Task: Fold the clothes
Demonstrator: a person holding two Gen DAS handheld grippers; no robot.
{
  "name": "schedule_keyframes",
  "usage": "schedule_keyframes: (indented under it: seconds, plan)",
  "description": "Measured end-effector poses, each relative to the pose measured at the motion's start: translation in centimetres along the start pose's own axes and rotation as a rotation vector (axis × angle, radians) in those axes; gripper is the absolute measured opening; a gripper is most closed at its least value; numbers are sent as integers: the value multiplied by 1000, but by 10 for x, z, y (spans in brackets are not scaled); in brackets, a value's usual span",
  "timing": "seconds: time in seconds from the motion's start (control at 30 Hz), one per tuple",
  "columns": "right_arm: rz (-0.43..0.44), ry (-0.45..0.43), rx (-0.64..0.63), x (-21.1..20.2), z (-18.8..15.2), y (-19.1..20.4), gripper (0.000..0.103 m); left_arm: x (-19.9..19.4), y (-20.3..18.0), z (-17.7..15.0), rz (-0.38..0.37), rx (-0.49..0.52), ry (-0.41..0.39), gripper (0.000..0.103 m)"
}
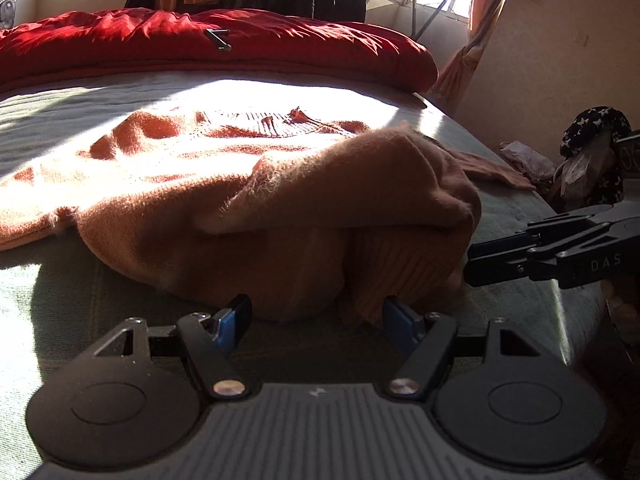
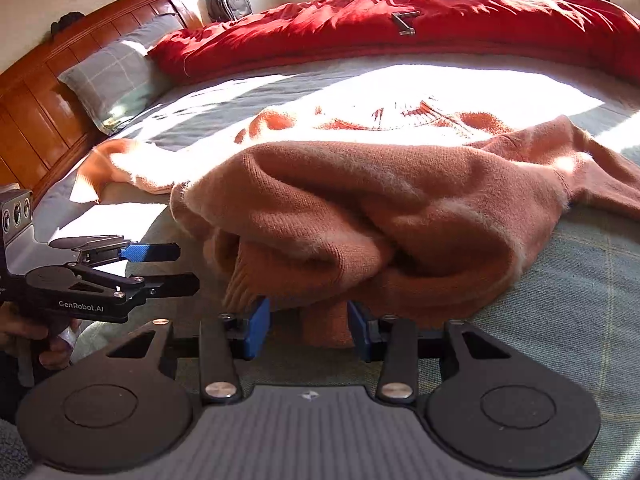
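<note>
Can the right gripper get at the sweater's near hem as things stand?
Probably yes. The right gripper is open with the orange sweater hem already hanging between its pads, nothing blocking. The left gripper sits off to the side, clear of it.

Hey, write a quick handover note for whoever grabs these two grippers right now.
Left gripper: jaws open at the near hem of the orange sweater, gripping nothing.
Right gripper: jaws open, a fold of hem between them, not clamped.
Sweater lies bunched on the grey-green bedsheet, collar away from you.
Done: no fold visible.
Left: grasp the hem, flatten, fold.
</note>
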State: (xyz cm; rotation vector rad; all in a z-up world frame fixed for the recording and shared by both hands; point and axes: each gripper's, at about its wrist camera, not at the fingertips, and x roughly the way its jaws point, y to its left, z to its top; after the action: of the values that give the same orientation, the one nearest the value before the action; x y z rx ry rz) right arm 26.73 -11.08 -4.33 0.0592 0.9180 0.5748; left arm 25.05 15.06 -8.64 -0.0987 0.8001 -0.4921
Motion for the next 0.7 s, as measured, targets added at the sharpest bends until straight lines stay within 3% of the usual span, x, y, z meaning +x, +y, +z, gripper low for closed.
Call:
schedule_keyframes:
  seconds: [0.13,0.3,0.7]
  plan:
    - [11,-2,8,1,-4,3,47,12,-16,4,-35,72,27,73]
    - [18,-43,34,8,5,-2,47,14,-23,5,-5,92,37,73]
    - [-106,-67,-37,53,75,-22,47,-16,-12,-17,127,-32,-12,73]
